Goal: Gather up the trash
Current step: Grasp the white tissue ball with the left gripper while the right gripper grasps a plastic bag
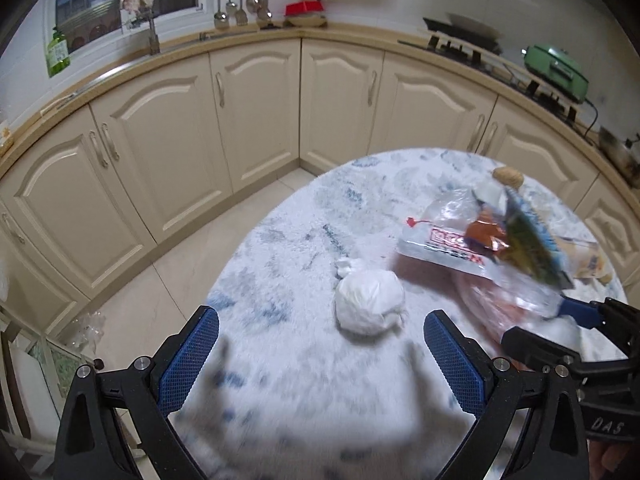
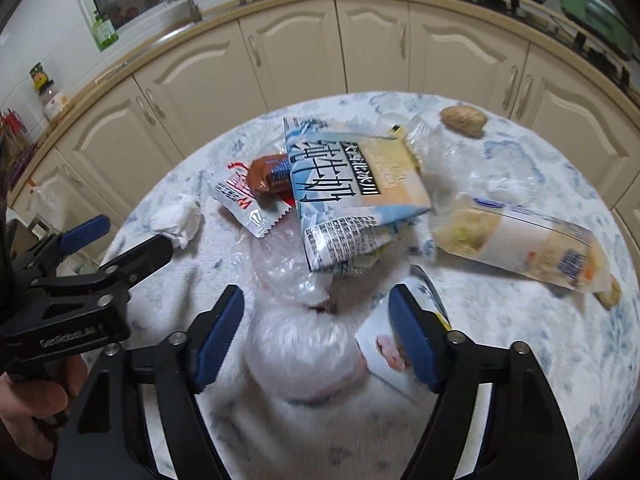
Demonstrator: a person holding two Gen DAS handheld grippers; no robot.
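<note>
Trash is spread over a round table, with both grippers held wide open above it and nothing gripped.

The crumpled white wad [image 1: 370,307] is taken as the landmark. The left gripper [image 1: 320,350] is held just short of it, jaws spread well wider than the wad, which lies straight ahead and slightly right of centre; being nearly round, it offers no long axis. The left hand is judged the nearer. To the right of the wad, a clear plastic bag [image 2: 296,280] is framed by the open right gripper [image 2: 316,336], with a pale blue packet [image 2: 352,200], a brown wrapper [image 2: 268,174] and a red-printed sachet [image 2: 248,204] piled beyond. The fluffy table cover [image 1: 280,240] between wad and left gripper is unobstructed, though the right gripper crowds in close.
</note>
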